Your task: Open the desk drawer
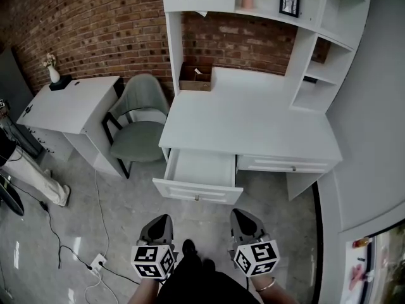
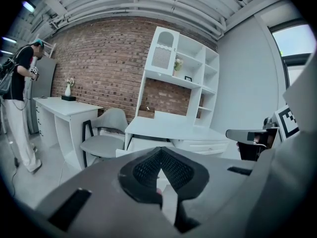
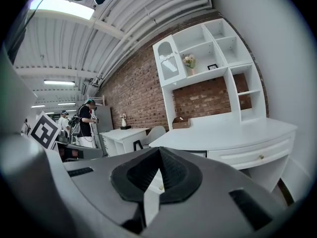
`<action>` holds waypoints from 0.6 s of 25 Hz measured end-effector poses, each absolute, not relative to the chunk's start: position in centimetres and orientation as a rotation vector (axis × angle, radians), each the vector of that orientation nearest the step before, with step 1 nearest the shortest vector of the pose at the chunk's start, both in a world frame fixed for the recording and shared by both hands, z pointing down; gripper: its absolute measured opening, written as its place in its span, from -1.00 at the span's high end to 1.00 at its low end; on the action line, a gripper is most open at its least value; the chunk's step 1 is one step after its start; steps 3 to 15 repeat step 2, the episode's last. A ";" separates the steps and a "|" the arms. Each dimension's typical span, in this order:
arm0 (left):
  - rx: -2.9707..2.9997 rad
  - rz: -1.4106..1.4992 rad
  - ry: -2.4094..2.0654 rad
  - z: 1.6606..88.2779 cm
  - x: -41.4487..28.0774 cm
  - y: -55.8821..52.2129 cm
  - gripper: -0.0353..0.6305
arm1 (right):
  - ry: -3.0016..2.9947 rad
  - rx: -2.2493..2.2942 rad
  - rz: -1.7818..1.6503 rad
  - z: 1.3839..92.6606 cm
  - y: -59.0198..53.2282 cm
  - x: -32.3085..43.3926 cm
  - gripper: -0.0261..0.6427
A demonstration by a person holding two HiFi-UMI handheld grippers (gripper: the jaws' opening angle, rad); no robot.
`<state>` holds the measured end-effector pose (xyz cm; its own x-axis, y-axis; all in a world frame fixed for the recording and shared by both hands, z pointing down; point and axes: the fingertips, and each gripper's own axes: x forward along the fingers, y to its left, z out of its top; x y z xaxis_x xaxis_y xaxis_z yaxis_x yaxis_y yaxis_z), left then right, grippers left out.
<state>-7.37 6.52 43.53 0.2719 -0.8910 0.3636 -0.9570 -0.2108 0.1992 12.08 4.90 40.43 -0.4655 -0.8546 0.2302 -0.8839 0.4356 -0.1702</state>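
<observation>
The white desk (image 1: 247,116) stands in front of me under its shelf unit. Its left drawer (image 1: 199,168) is pulled out and looks empty, with a small knob (image 1: 197,197) on the front panel. To its right, the other drawer (image 1: 285,164) is closed. Both grippers hang low in the head view, well back from the desk. My left gripper (image 1: 161,220) is shut on nothing, its jaws meeting at the tip (image 2: 159,152). My right gripper (image 1: 242,215) is also shut and empty (image 3: 159,153). The right gripper view shows the closed drawer's knob (image 3: 261,157).
A grey chair (image 1: 136,125) stands left of the desk, and a second white table (image 1: 73,103) with a vase (image 1: 53,72) beyond it. A wooden box (image 1: 195,78) sits at the desk's back. Cables and a power strip (image 1: 97,263) lie on the floor. A person (image 2: 20,98) stands at the left.
</observation>
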 end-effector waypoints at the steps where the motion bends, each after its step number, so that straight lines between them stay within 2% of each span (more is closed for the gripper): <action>1: 2.170 0.241 -1.676 43.5 -7.4 6.6 0.87 | -2.570 1.569 0.407 40.3 5.0 12.2 0.91; 15: 2.171 0.245 -1.678 43.4 -7.4 6.8 0.87 | -2.572 1.577 0.406 40.2 5.2 12.4 0.91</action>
